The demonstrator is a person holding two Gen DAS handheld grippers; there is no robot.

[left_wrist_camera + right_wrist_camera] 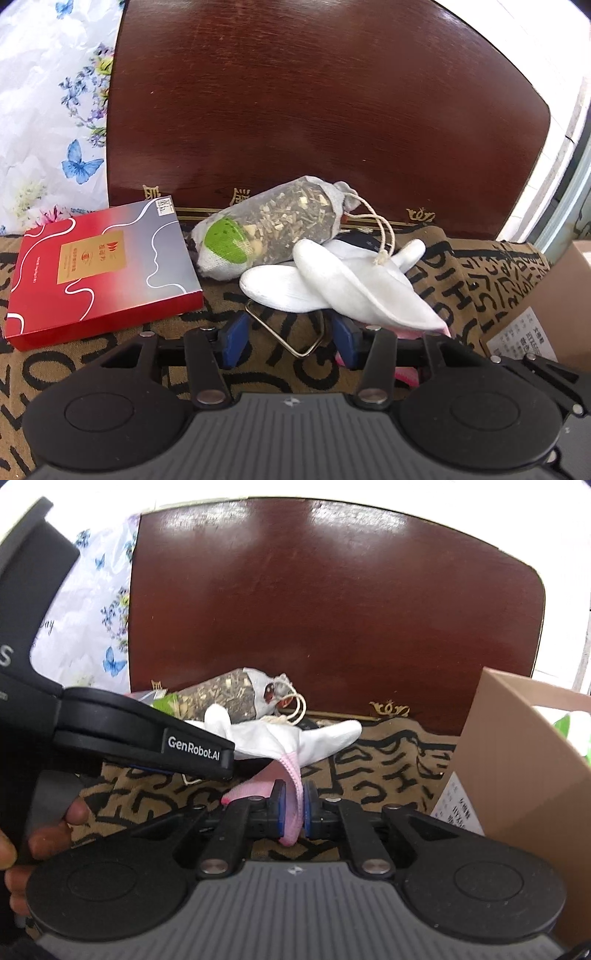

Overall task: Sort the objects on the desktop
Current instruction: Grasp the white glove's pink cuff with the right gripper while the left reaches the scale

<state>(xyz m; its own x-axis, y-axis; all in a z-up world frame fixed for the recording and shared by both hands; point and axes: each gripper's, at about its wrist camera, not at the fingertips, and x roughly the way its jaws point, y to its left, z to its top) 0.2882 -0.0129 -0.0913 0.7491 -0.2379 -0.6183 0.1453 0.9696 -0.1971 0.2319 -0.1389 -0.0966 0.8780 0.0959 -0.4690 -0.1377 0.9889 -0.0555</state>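
Pink cuff fabric of the white glove (295, 738) sits pinched between the blue pads of the right claw (293, 808), which is closed on it; the glove's fingers splay away from the claw, one pointing toward the cardboard box (517, 760) at the right side of the table (388, 771). The table is covered by a tan cloth printed with black letters.

In the left wrist view the left claw (291, 339) stands open with its blue pads wide apart, hovering low over the cloth. Between those pads lies a bent wire clip (288, 332), flat on the cloth, and just past it the glove (332, 280) lies in a heap, its pink cuff showing at the right pad. I cannot tell whether the left pads touch the glove.

A mesh sachet (273, 221) filled with dried herbs, with a green patch at one end and a drawstring at the other, rests behind the glove against the dark wooden board (332, 110) that rises along the far edge. Its string trails over the glove. Toward the far left corner a flat red and grey box (99, 266) lies on the cloth, near the sachet but apart from the glove. A floral sheet with blue butterflies (44, 110) hangs beyond the left edge.
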